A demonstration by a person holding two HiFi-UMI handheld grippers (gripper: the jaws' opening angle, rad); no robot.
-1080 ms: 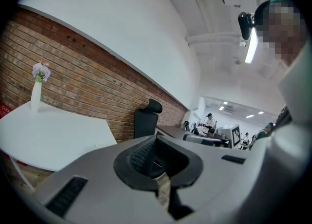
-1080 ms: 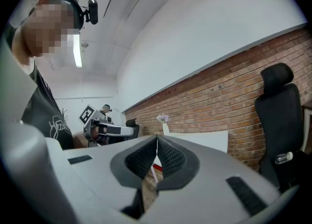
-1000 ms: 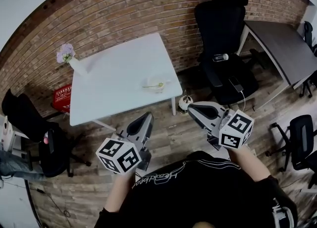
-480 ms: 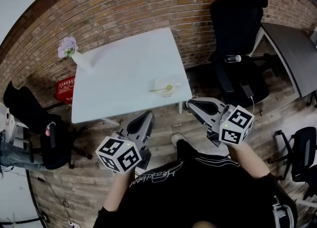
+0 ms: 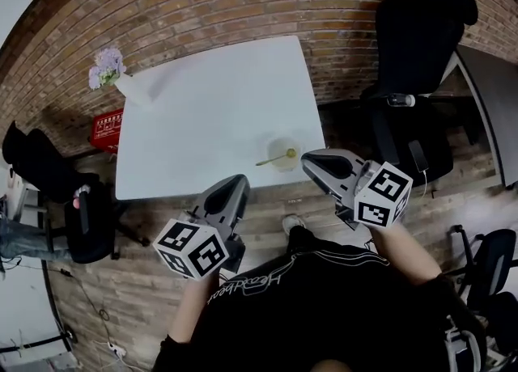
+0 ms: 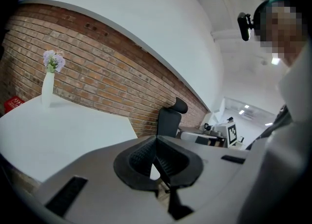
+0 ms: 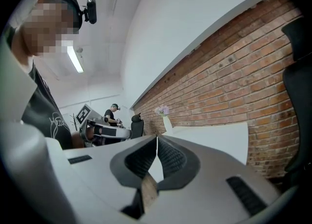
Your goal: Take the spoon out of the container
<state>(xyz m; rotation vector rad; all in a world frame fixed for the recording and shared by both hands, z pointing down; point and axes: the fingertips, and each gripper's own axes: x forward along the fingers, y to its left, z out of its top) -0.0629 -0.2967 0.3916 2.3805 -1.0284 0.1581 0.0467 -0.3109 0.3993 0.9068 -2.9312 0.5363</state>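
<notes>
A small clear container stands near the front right corner of the white table. A yellowish spoon lies in it, its handle sticking out to the left. My right gripper is shut and empty, its tip just right of the container at the table's edge. My left gripper is also shut with nothing in it, and hangs in front of the table's near edge. In the gripper views the left gripper and the right gripper both show their pads pressed together; neither view shows the container.
A white vase with purple flowers stands at the table's far left corner. A brick wall runs behind the table. A black office chair is to the right and another chair to the left. A red crate sits on the floor.
The person has stepped toward the table: it now sits closer and lower in the head view, and the container has come right beside the right gripper's tip. Both grippers stay shut.
</notes>
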